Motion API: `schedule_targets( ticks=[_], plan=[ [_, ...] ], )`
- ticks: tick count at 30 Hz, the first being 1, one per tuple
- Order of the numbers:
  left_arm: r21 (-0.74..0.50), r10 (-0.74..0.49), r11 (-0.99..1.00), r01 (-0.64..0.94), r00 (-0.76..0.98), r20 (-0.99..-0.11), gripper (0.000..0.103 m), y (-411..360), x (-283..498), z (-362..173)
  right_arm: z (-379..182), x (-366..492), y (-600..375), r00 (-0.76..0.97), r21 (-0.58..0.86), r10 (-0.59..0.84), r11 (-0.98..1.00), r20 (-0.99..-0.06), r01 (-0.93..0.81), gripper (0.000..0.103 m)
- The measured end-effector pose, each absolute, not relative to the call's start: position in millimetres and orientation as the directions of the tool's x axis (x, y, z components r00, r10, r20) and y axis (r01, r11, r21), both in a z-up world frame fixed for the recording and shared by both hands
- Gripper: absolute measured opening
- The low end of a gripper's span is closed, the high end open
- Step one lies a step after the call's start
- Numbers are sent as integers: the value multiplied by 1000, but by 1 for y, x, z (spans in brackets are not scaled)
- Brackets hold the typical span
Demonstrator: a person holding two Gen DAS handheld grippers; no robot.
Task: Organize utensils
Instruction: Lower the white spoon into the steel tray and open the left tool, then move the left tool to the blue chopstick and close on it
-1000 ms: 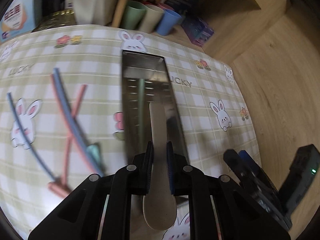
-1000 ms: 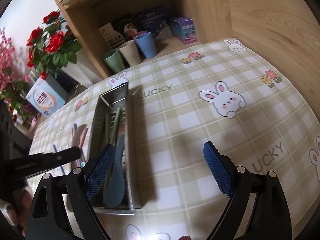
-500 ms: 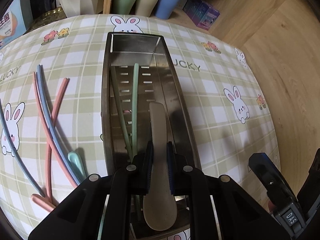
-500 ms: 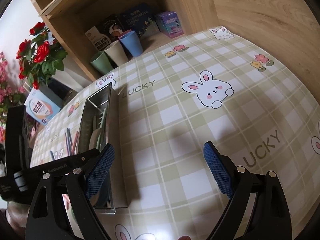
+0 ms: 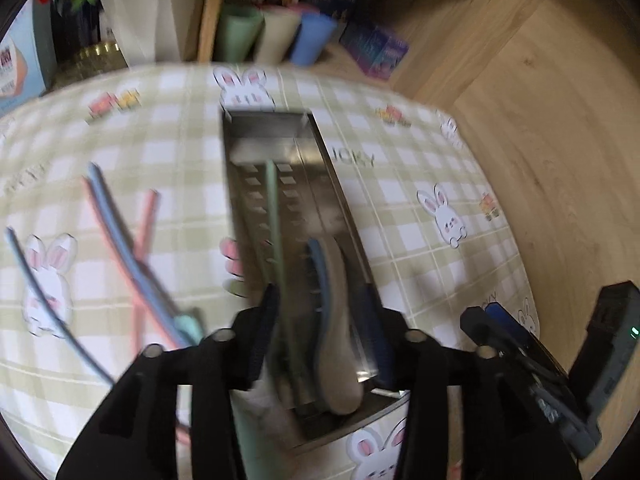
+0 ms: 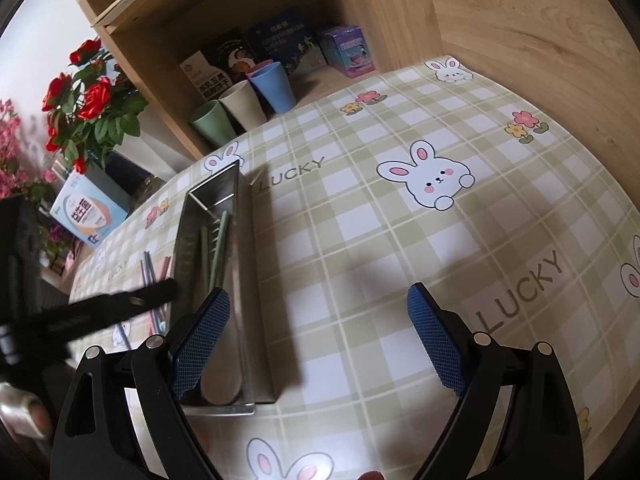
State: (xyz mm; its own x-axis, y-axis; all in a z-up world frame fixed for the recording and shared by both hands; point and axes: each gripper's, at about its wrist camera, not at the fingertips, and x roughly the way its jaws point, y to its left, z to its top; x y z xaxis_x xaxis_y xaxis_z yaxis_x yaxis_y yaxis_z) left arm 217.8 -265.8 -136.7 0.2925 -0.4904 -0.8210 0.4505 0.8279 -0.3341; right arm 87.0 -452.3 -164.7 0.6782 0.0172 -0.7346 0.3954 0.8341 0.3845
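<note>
A long metal tray (image 5: 334,188) lies on the bunny tablecloth and holds green chopsticks (image 5: 274,208), a blue spoon (image 5: 317,276) and a beige spoon (image 5: 340,340) resting on it. My left gripper (image 5: 320,332) hovers over the tray's near end; its jaws are opening and the pads stand apart from the beige spoon between them. Pink chopsticks (image 5: 145,220), blue chopsticks (image 5: 110,212) and a teal spoon (image 5: 188,326) lie on the cloth to the left. My right gripper (image 6: 318,344) is open and holds nothing, its left finger beside the tray (image 6: 248,280).
Green, beige and blue cups (image 6: 244,104) stand at the foot of a wooden shelf with boxes (image 6: 346,56) behind the tray. A wooden wall (image 5: 560,160) borders the table on the right. Red flowers (image 6: 90,108) and a carton (image 6: 86,210) stand at the back left.
The left jaws have spread and let go of the beige spoon, which now lies in the tray on the blue spoon. The left gripper has drawn back a little. The right gripper stayed put.
</note>
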Motion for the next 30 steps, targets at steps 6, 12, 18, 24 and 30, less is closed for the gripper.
schedule_targets(
  ticks=[6, 12, 18, 24, 30],
  plan=[
    [-214, -405, 870, 444, 396, -824, 88, -196, 223, -122, -162, 94, -435, 689, 370, 20, 854, -725, 365, 87],
    [-127, -226, 959, 253, 410, -884, 90, -128, 249, -151, -167, 100, -424, 686, 386, 37, 848, -726, 363, 87],
    [-57, -98, 992, 109, 418, -903, 90, -102, 264, -179, -167, 101, -420, 682, 383, 50, 856, -730, 347, 87],
    [20, -11, 998, 66, 442, -897, 89, -106, 274, -191, -170, 99, -425, 676, 386, 41, 845, -736, 369, 87],
    [40, 10, 997, 61, 427, -904, 74, -113, 278, -197, -173, 99, -426, 669, 386, 45, 845, -742, 372, 87]
  ],
)
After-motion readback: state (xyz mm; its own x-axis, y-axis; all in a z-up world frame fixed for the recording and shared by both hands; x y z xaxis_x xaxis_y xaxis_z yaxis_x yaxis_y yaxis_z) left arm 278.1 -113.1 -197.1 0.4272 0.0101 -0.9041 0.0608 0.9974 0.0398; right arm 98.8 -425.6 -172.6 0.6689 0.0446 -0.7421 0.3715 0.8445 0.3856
